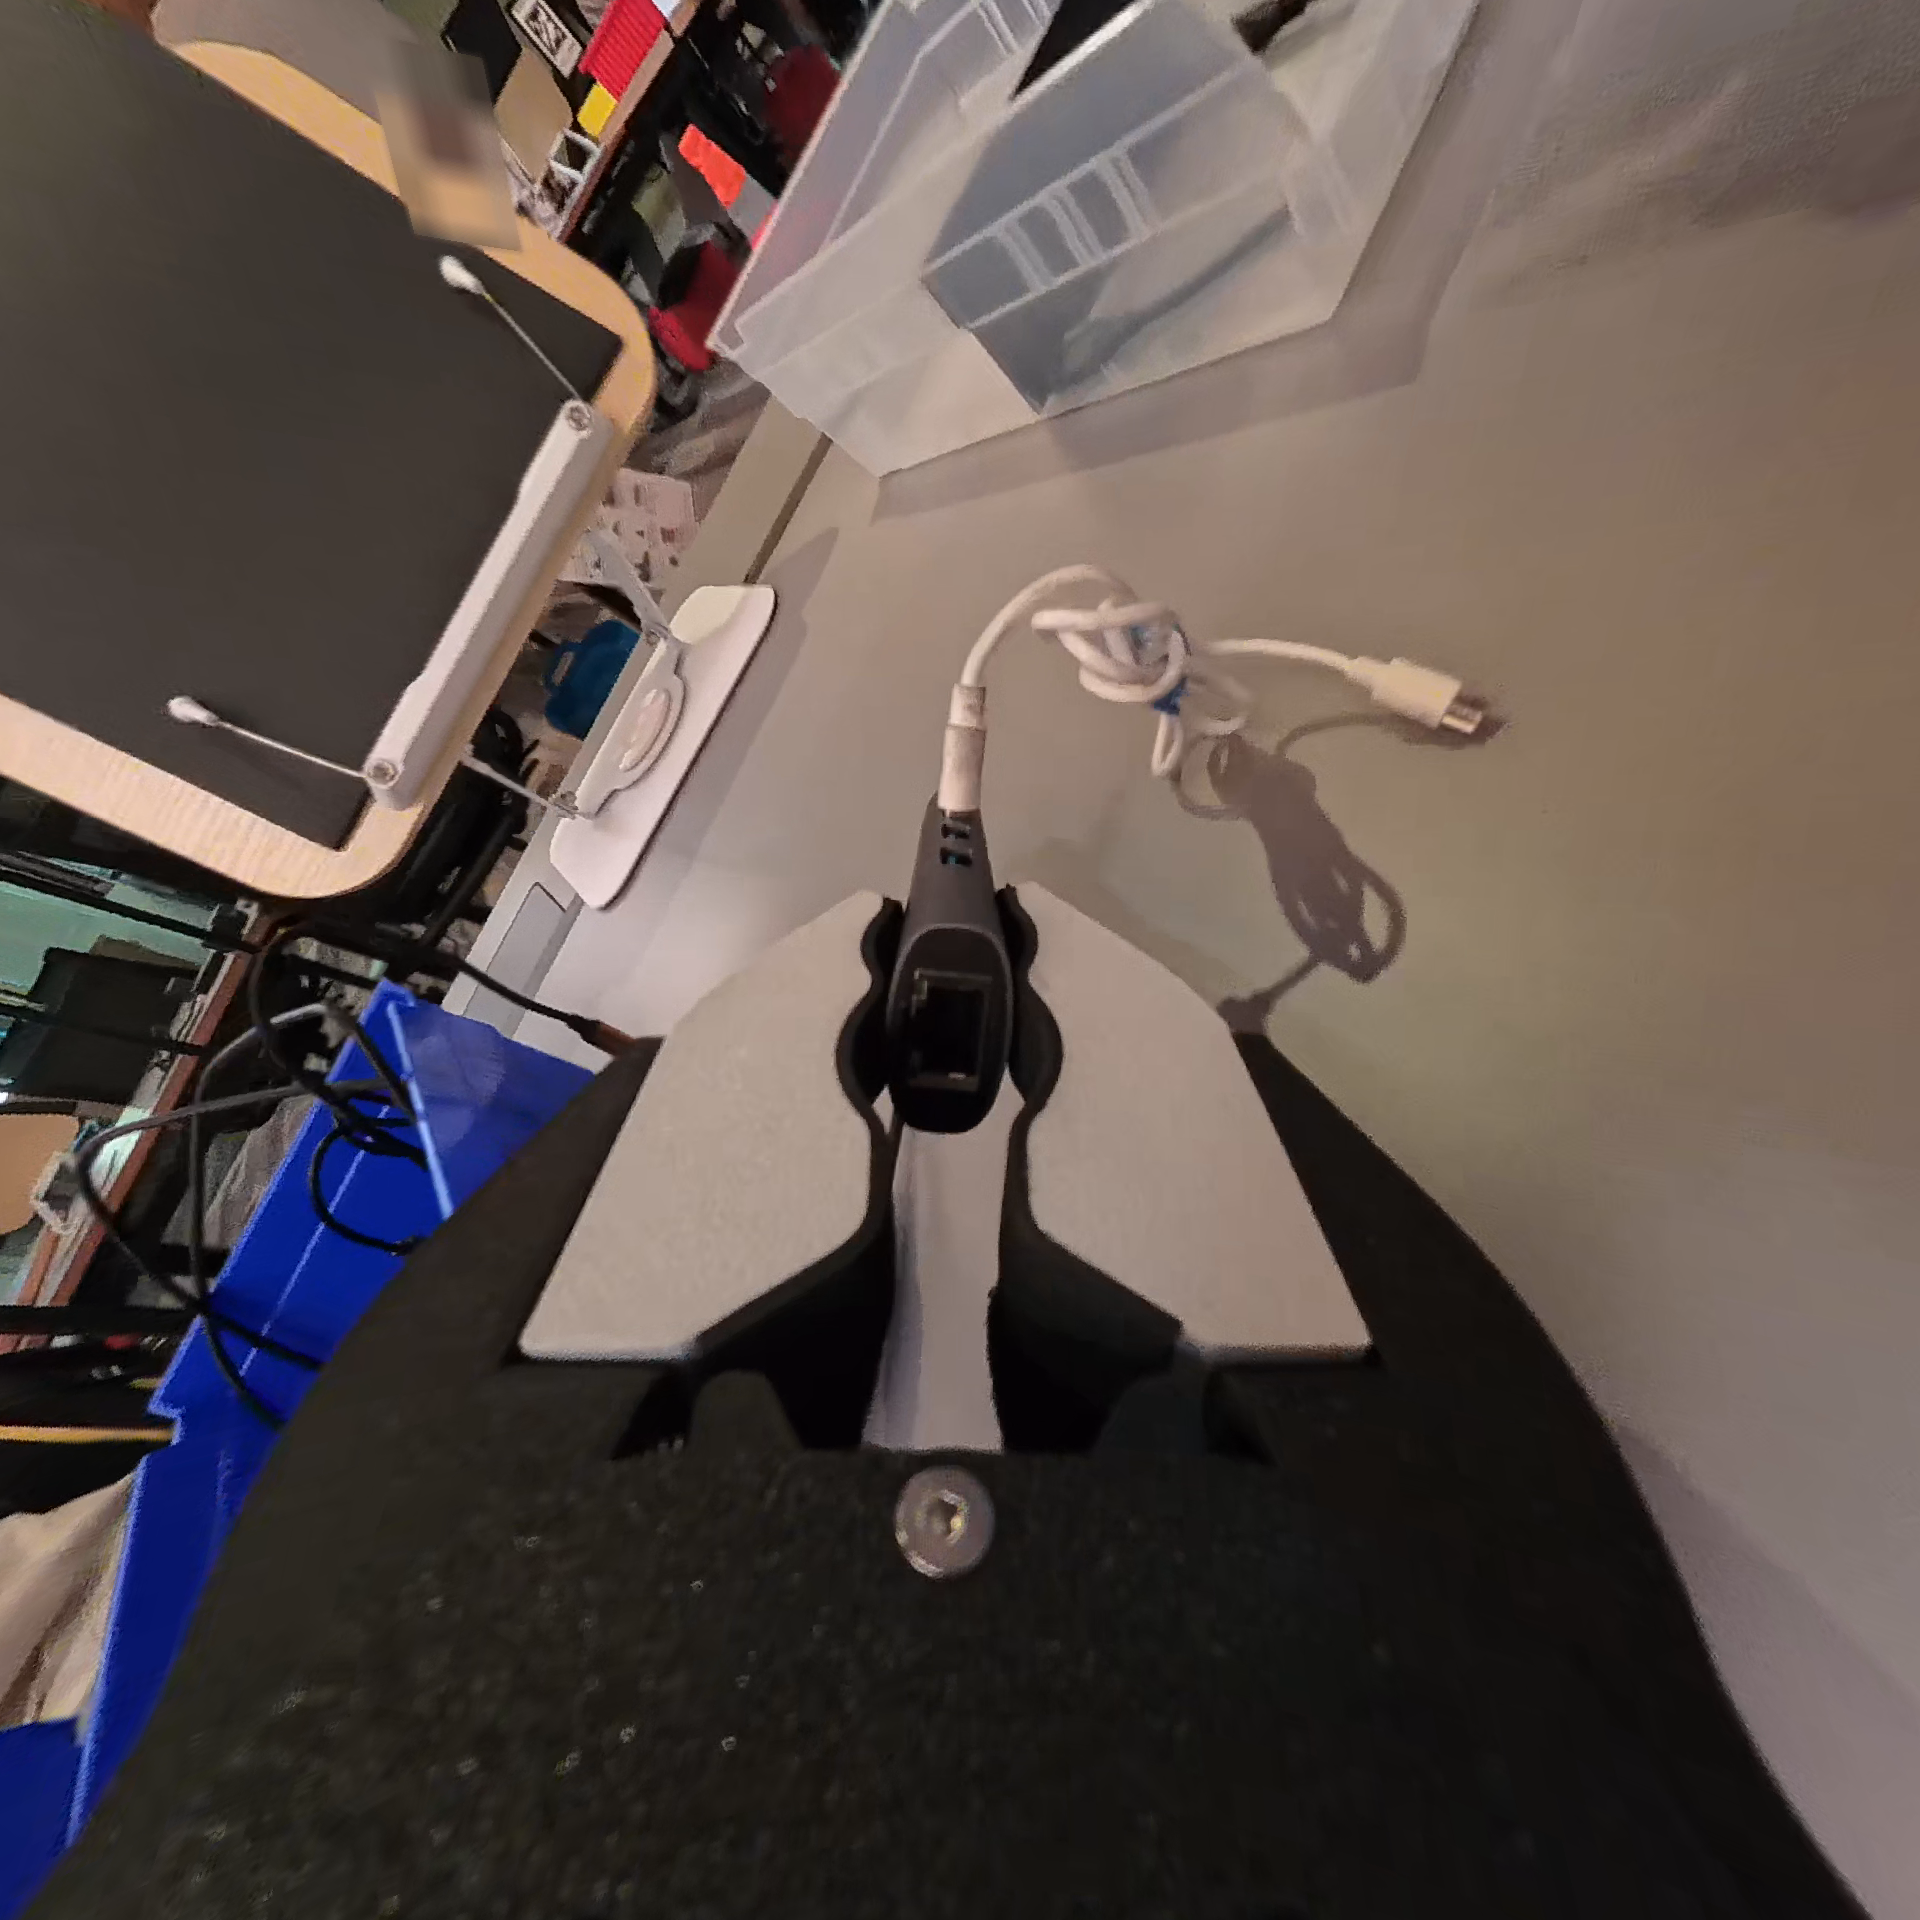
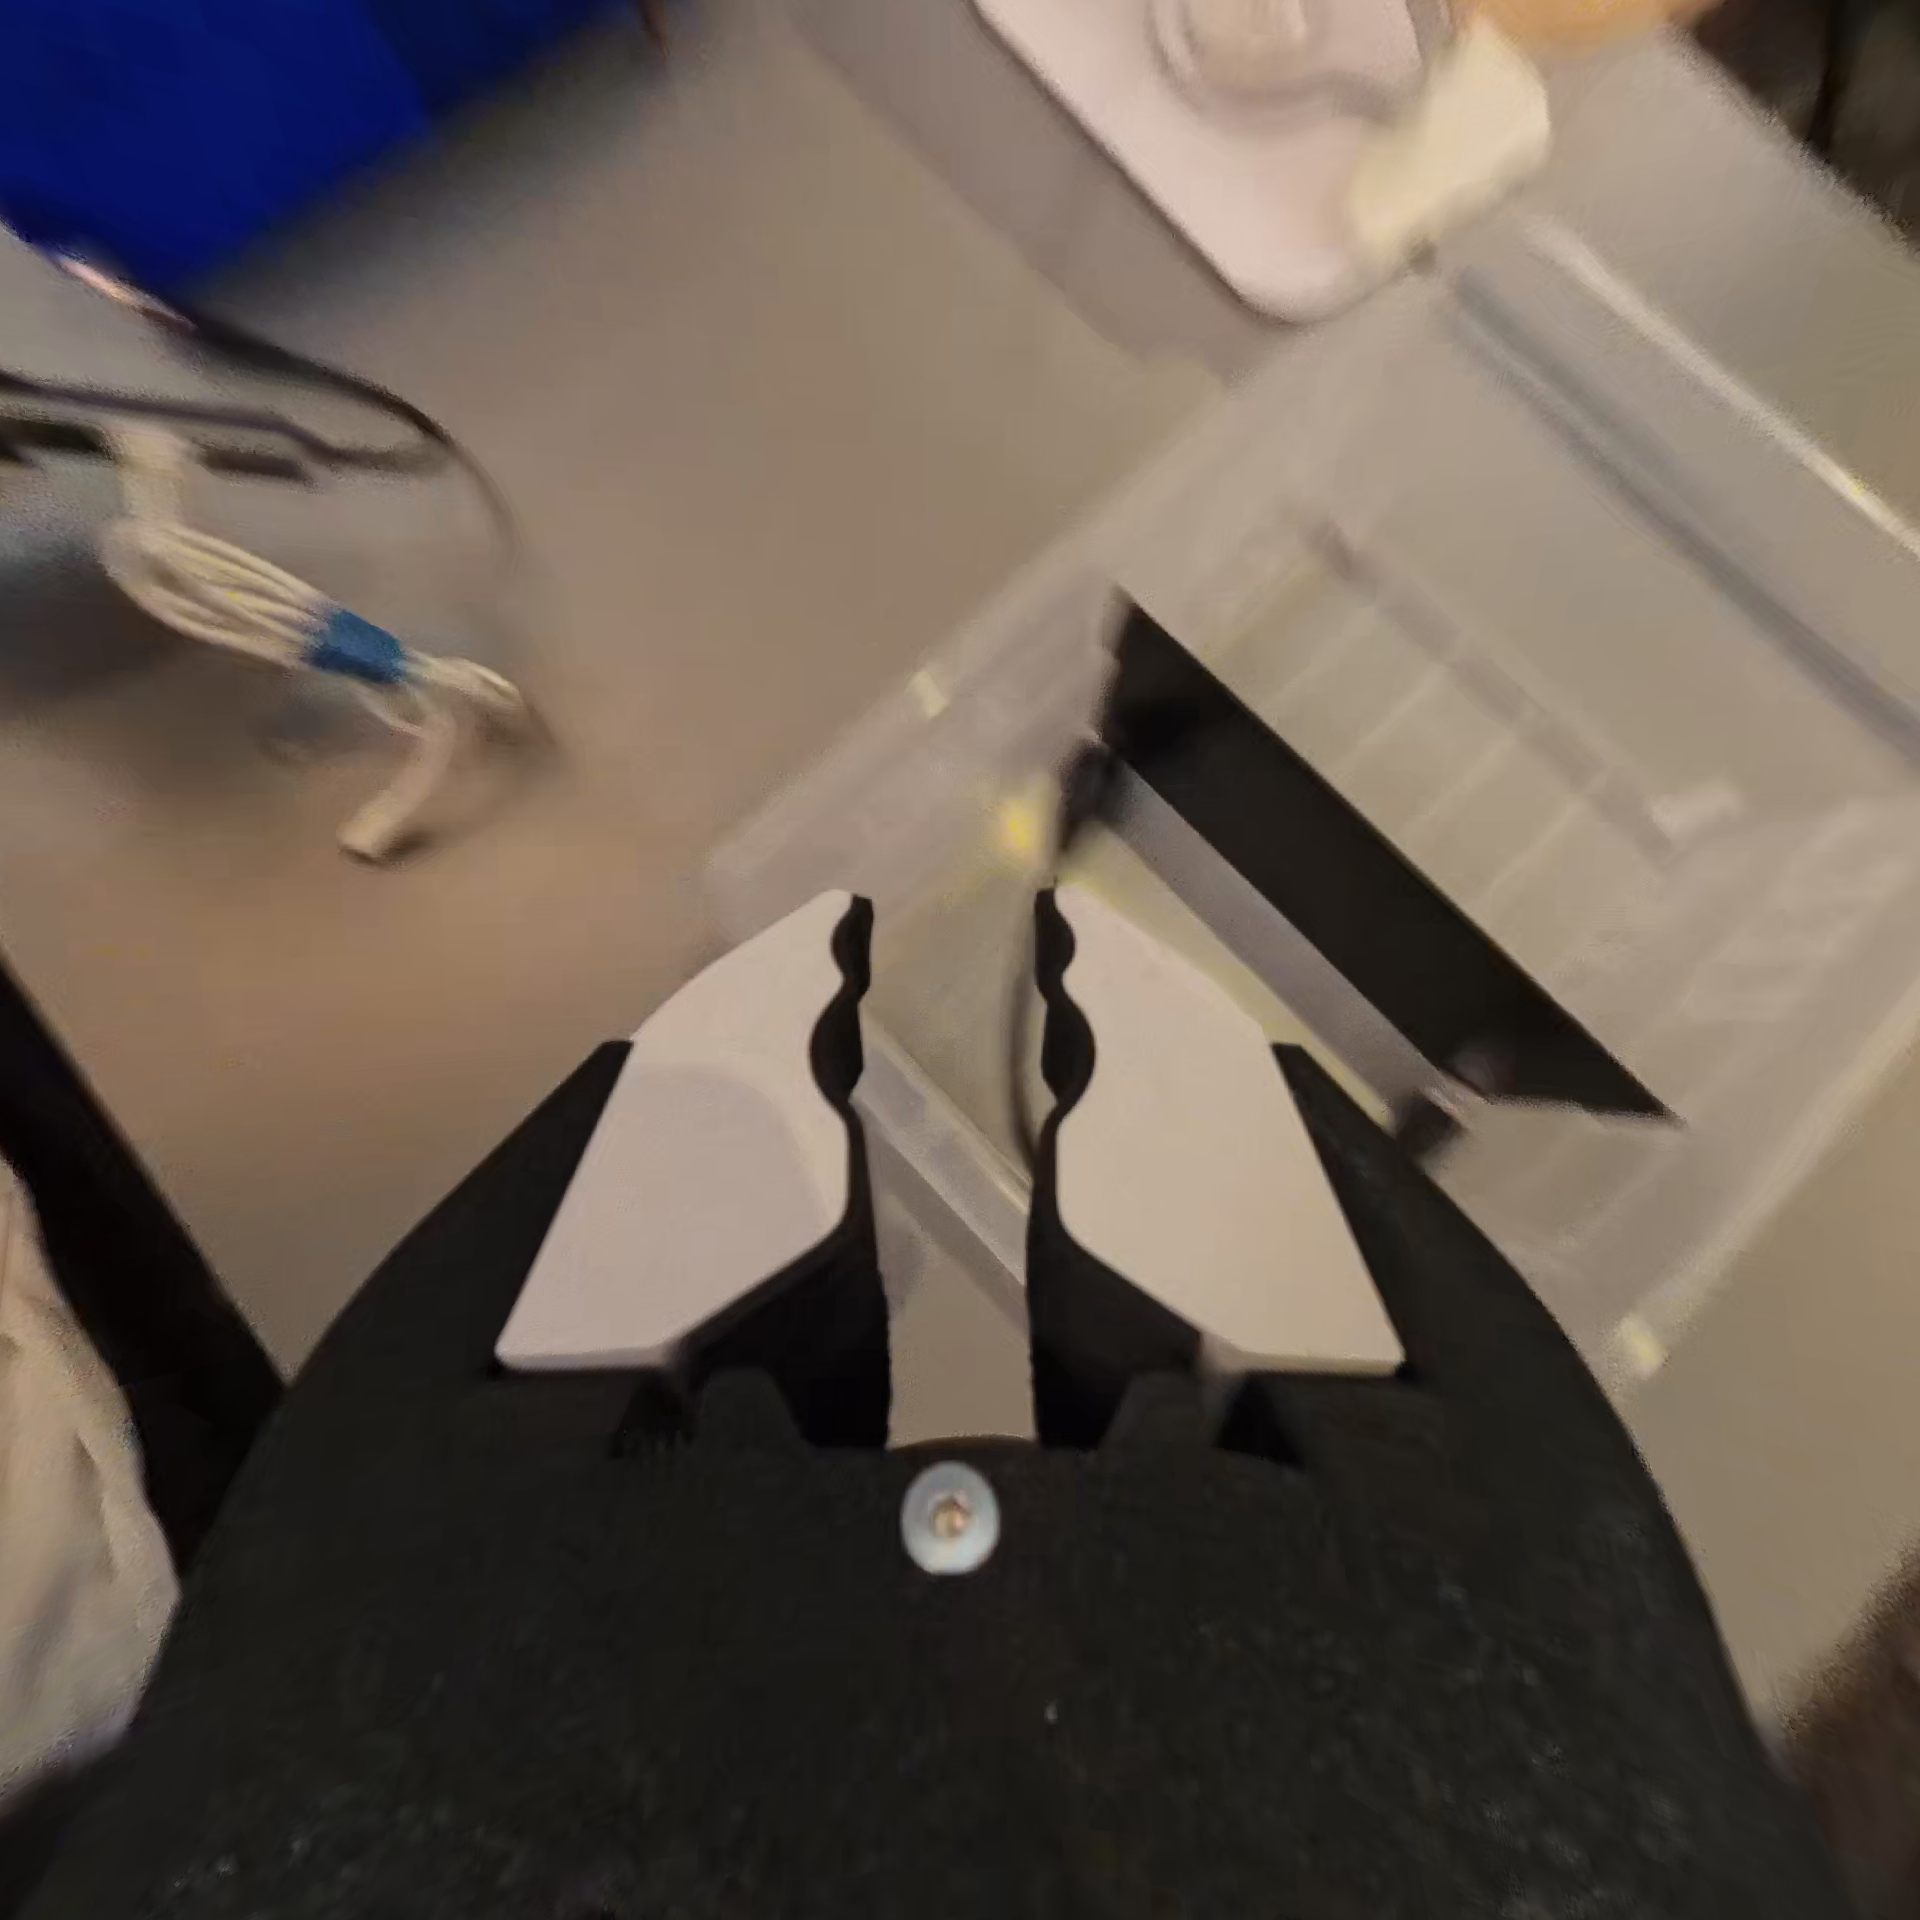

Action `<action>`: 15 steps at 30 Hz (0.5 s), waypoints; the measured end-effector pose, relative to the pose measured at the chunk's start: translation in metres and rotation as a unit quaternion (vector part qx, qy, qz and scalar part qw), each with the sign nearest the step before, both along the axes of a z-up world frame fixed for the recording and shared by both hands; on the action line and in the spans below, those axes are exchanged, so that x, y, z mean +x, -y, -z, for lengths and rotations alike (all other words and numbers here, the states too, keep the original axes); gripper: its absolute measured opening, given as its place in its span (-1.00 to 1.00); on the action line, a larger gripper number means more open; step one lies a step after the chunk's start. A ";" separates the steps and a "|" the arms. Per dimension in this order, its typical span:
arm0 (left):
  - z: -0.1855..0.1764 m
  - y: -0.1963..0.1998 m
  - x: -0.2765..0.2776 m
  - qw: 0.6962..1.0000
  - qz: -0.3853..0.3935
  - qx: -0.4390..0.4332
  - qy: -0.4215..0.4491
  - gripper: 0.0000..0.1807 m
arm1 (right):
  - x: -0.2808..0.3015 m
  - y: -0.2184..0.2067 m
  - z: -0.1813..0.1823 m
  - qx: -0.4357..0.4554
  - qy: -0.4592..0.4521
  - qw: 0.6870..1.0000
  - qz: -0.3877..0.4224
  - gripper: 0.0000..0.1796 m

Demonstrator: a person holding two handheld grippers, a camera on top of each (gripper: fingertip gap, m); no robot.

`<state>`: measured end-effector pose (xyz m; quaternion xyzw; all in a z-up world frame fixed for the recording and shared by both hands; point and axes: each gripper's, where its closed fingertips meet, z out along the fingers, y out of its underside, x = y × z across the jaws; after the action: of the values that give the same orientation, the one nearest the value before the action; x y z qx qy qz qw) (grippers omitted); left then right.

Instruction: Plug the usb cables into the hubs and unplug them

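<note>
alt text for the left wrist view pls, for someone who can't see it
The left gripper is shut on a dark hub held above a grey table, with a bundled white USB cable plugged into the hub's far end. Its loose plug hangs free, and a clear plastic bin sits beyond.

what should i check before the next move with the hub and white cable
1. Left gripper shut on the dark hub: ok.
2. White cable plugged into the hub's far end: ok.
3. Cable's free plug hanging loose in the air: ok.
4. Right gripper open with nothing between its fingers: ok.
5. Right gripper lined up with the cable: not ok, it points at the clear plastic bin.
6. Plug fully seated: cannot tell.
</note>
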<state>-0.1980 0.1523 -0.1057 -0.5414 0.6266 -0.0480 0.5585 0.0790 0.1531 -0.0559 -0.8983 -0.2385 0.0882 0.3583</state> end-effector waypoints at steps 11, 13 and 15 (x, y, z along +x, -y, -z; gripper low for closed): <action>-0.012 0.024 0.008 0.995 0.047 0.092 0.001 -0.81 | -0.237 0.008 0.051 0.113 -0.172 0.976 -0.067 -0.45; -0.012 0.026 0.009 0.993 0.046 0.104 -0.005 -0.81 | -0.246 0.011 0.050 0.094 -0.210 0.970 -0.071 -0.64; -0.011 0.027 0.009 0.993 0.049 0.107 -0.010 -0.81 | -0.249 0.013 0.049 0.084 -0.237 0.965 -0.067 -0.76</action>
<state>-0.1893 0.1256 -0.0942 -0.4478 0.6592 -0.0026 0.6041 -0.1698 0.1396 -0.1046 -0.8002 -0.2129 0.3025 0.4722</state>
